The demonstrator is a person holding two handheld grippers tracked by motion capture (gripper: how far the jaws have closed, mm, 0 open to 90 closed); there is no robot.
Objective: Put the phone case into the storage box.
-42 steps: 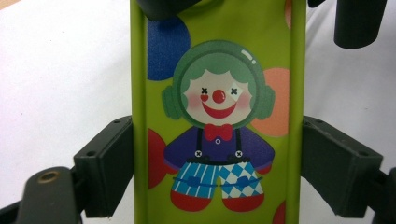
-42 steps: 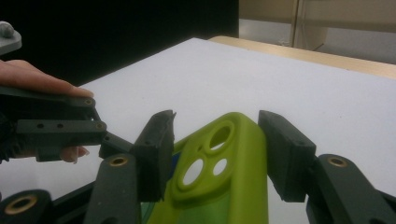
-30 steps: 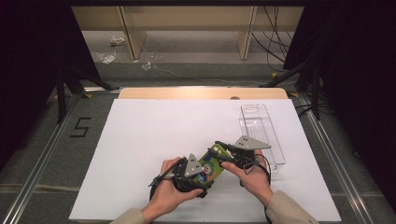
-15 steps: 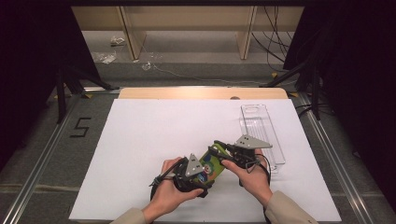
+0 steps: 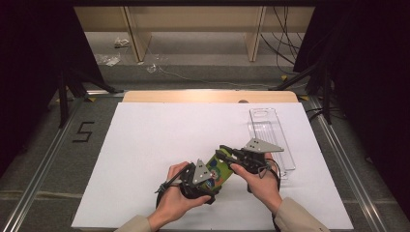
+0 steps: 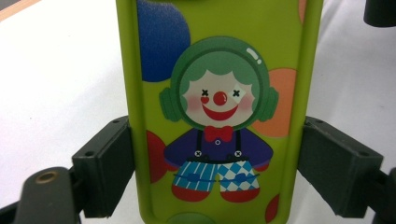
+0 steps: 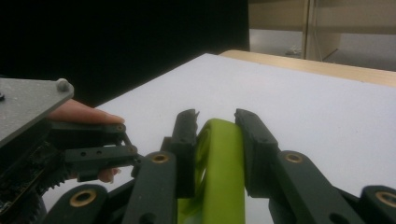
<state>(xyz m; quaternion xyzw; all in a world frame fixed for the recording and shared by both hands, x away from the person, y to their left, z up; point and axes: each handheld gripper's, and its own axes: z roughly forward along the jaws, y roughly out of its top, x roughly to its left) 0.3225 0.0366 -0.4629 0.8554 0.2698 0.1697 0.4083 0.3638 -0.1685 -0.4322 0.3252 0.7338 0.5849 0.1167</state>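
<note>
A lime-green phone case (image 5: 218, 170) printed with a clown is held just above the white sheet, near the table's front, between both grippers. My left gripper (image 5: 212, 179) spans the case's width. In the left gripper view its pads (image 6: 107, 163) press both long edges of the case (image 6: 219, 107). My right gripper (image 5: 225, 155) reaches in from the right and takes the case's far end. Its jaws have just been closing, and in the right gripper view its pads (image 7: 187, 135) clamp the thin edge of the case (image 7: 219, 158). The left gripper (image 7: 93, 149) shows at the left there.
A clear plastic tray (image 5: 268, 130) lies at the right of the white sheet (image 5: 159, 140), just behind the right hand. A wooden table edge (image 5: 208, 95) runs along the back. Beyond it stand shelf legs and loose cables (image 5: 285, 53).
</note>
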